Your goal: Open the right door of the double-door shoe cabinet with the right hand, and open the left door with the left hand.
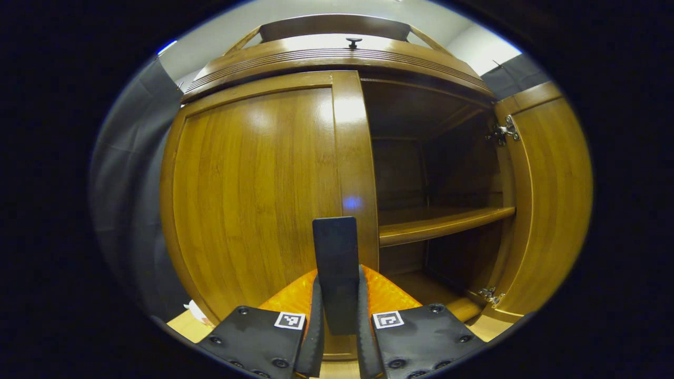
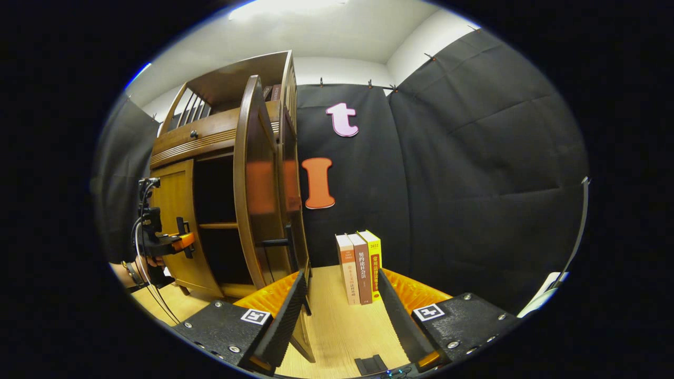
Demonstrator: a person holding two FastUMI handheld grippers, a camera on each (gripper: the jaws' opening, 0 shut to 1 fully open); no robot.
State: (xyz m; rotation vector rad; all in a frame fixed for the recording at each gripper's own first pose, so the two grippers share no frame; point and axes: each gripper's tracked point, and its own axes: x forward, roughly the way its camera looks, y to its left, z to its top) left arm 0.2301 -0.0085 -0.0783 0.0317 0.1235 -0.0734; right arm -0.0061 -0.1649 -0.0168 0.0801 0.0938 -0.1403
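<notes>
My left gripper (image 1: 337, 316) is clamping its fingers on the dark handle (image 1: 335, 263) of the left door (image 1: 253, 200), which is sitting closed; my right gripper (image 2: 337, 316) is hanging with fingers apart, just beside the right door (image 2: 258, 195), standing swung open over the bench (image 2: 337, 321); three books (image 2: 360, 266) standing behind.

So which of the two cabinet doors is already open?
The right door, swung wide with its hinges showing; the left door sits closed, its handle between the left gripper fingers.
</notes>
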